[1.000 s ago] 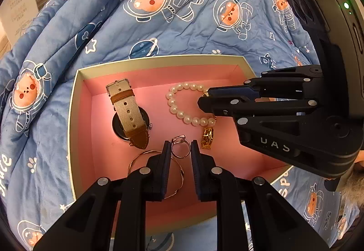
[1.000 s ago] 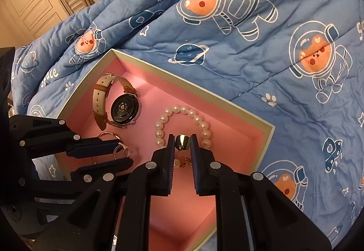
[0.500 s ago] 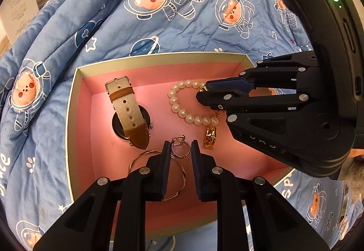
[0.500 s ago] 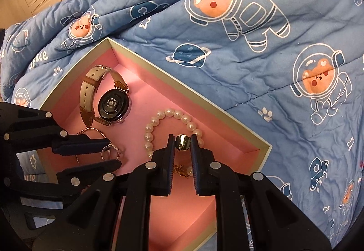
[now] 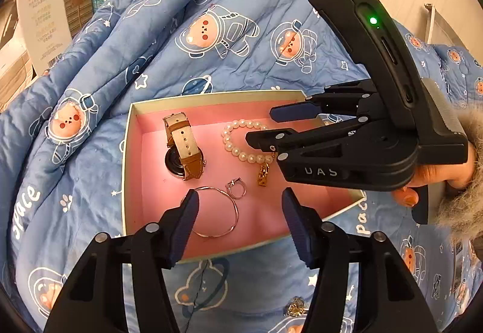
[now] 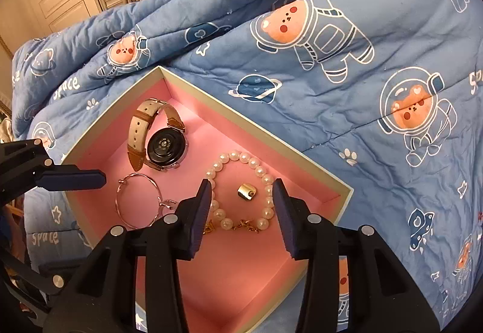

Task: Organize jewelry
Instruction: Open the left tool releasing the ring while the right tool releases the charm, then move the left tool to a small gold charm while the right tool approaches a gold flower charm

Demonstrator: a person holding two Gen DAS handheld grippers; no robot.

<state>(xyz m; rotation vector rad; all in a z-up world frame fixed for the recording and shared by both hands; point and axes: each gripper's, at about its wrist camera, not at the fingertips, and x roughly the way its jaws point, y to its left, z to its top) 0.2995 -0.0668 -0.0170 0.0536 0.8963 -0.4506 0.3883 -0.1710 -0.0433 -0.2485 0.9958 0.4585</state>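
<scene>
- I have both tools over the pink box, which sits on the blue quilt. All the pieces lie apart on its floor, so each can be picked out alone.
- Left gripper: jaws wide, holding nothing. The small ring lies on the floor between and just past the tips, touching the rim of the bangle. I judge the ring is now in its place.
- Right gripper: jaws wide as well, empty. The gold ring rests inside the loop of the pearls, between my tips but free of them.
- The watch lies face down near the far corner, strap folded over, well apart from both tools.
- Against half a second ago: both grippers were nearly closed then, the left on the small ring, the right on the gold ring. Both have opened, and the rings lie loose in the box.
- Both views now take in more quilt around the box, so I read both tools as lifted back from it.
</scene>
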